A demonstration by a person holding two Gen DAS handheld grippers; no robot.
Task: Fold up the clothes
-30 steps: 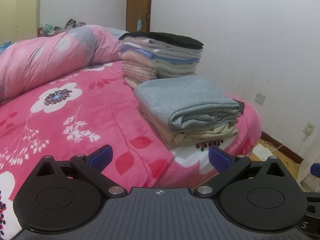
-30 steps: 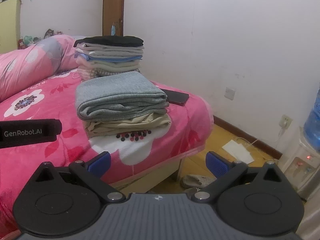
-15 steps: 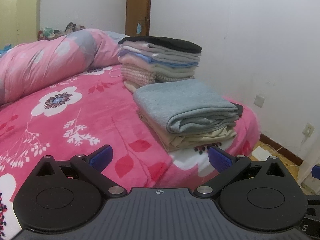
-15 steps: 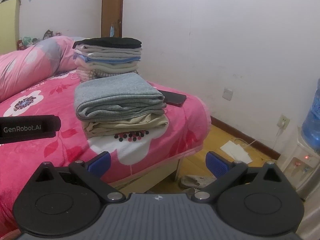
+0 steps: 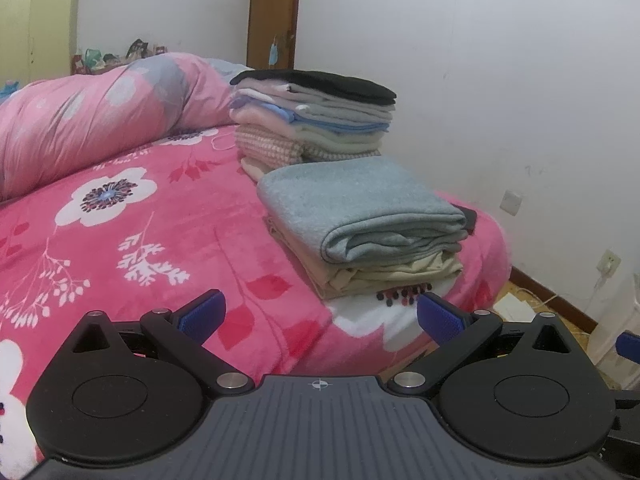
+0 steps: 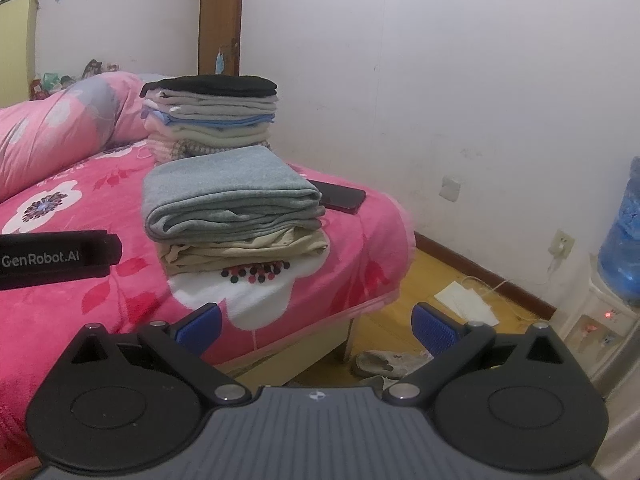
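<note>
A low stack of folded clothes topped by a grey-blue fleece garment (image 5: 360, 204) lies on the pink floral blanket (image 5: 132, 232) near the bed's corner. Directly behind it stands a taller stack of folded clothes capped by a black garment (image 5: 316, 116). A dark flat phone (image 6: 340, 196) lies on the blanket just right of the low stack. A rolled pink quilt (image 5: 88, 116) lies left of the taller stack.

Left hand-held gripper (image 5: 319, 314) empty, jaws wide apart; folded grey towel (image 5: 360, 208) atop beige clothes (image 5: 400, 274).
</note>
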